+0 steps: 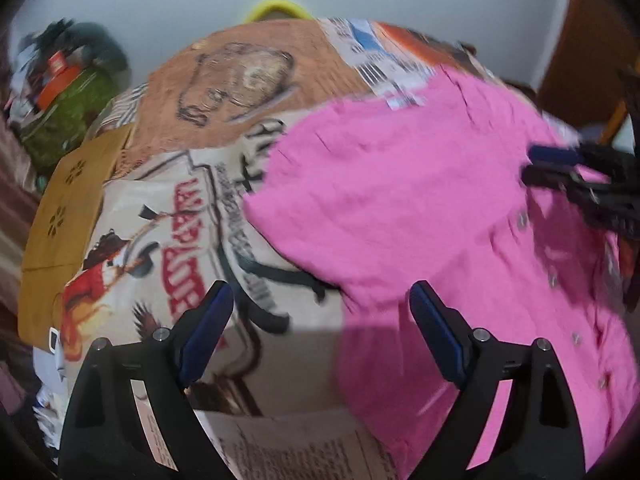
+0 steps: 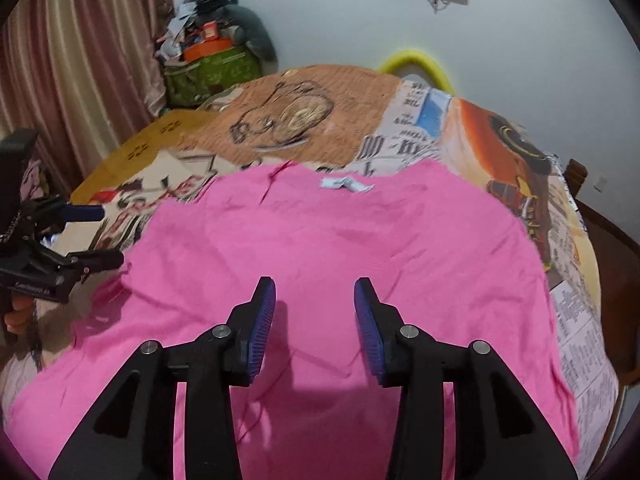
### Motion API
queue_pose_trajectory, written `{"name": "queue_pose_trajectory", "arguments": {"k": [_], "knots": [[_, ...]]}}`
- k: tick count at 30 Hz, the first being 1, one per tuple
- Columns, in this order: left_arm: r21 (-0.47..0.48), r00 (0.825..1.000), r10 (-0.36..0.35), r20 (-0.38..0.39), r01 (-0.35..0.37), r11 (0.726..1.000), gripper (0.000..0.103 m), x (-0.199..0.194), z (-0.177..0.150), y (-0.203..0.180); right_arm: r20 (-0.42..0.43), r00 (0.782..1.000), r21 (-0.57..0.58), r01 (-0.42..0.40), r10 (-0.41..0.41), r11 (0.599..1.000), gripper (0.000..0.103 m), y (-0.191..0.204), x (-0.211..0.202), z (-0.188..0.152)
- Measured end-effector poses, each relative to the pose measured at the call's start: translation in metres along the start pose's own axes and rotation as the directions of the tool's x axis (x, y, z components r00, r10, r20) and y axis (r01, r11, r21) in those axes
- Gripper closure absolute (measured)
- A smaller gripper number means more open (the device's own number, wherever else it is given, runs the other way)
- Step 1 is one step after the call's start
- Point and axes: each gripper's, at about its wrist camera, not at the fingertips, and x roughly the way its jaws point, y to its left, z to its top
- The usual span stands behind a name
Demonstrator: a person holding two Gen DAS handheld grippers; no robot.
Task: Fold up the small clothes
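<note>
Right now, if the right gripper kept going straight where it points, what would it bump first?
Probably the bright pink cotton garment spread on the table: the open right gripper points down across it, nothing between. Depth is unclear.

One pink garment [image 2: 340, 248] lies under and ahead of two open grippers, the right [image 2: 315, 320] over its middle and the left [image 1: 320, 336] at its edge, with one white label [image 2: 346, 184] far ahead and one yellow ring [image 2: 416, 62] beyond that.
</note>
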Motion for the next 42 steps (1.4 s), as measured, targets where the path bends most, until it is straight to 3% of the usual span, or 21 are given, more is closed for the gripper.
{"name": "queue_pose_trajectory", "arguments": {"k": [3, 8, 19, 23, 33, 38, 42], "knots": [[0.022, 0.994, 0.101, -0.037, -0.100, 0.995, 0.012, 0.016, -0.008, -0.002, -0.032, 0.999, 0.005, -0.001, 0.001, 1.000, 0.066, -0.002, 0.010, -0.006], [-0.180, 0.990, 0.130, -0.049, -0.137, 0.974, 0.012, 0.016, -0.010, 0.039, -0.028, 0.999, 0.051, -0.026, 0.027, 0.998, 0.065, -0.011, 0.011, -0.012], [-0.220, 0.978, 0.181, -0.103, -0.200, 0.955, 0.012, 0.002, -0.034, 0.047, -0.042, 0.999, 0.090, 0.004, 0.000, 0.996, 0.060, -0.013, 0.001, -0.025], [-0.207, 0.982, 0.167, -0.090, -0.182, 0.961, 0.012, -0.015, -0.038, 0.041, -0.049, 0.999, 0.094, 0.015, -0.010, 0.995, 0.058, -0.013, -0.018, -0.029], [-0.176, 0.984, 0.172, 0.043, -0.163, 0.971, 0.012, -0.085, -0.030, 0.014, 0.061, 0.996, 0.180, 0.060, -0.072, 0.982, 0.058, -0.033, -0.108, -0.046], [-0.147, 0.986, 0.150, 0.075, -0.138, 0.980, 0.012, -0.102, -0.031, -0.009, 0.081, 0.985, 0.232, 0.128, -0.150, 0.964, 0.050, -0.051, -0.146, -0.069], [-0.139, 0.988, 0.135, 0.070, -0.124, 0.982, 0.012, -0.100, -0.033, -0.023, 0.042, 0.977, 0.292, 0.190, -0.211, 0.937, 0.050, -0.072, -0.164, -0.102]]}}
